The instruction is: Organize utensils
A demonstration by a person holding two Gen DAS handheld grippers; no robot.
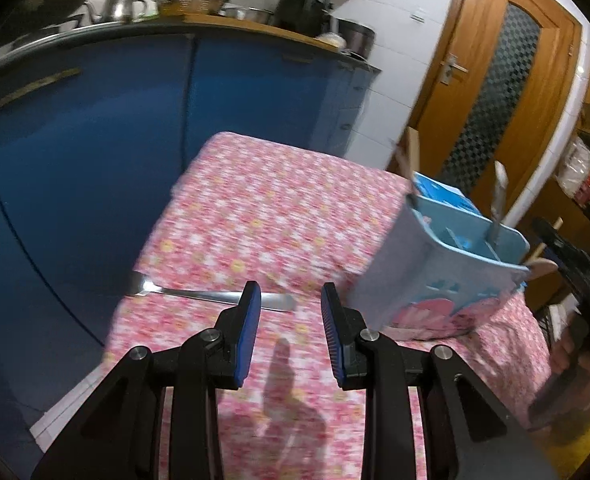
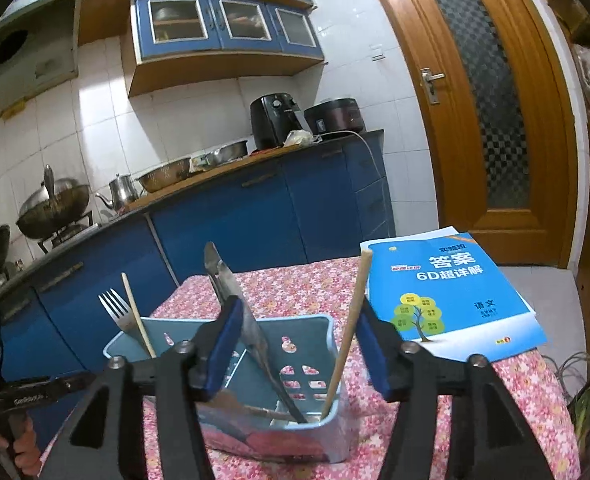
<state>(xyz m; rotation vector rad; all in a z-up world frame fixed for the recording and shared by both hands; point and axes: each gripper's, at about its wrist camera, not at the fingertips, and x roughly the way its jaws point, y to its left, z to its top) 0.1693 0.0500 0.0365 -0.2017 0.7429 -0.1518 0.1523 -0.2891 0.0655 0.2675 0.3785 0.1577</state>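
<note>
Left wrist view: left gripper (image 1: 291, 300), spread and empty, is hovering near a spoon (image 1: 215, 295) lying left of the caddy (image 1: 435, 276). Right gripper (image 2: 295, 320) is hanging spread over the caddy, seemingly gripping nothing. Next: pinching the handle.

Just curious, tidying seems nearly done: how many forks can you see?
2: one fork stands tines-up in the blue holder's left end; another fork lies on the pink tablecloth. More may be hidden inside.
</note>
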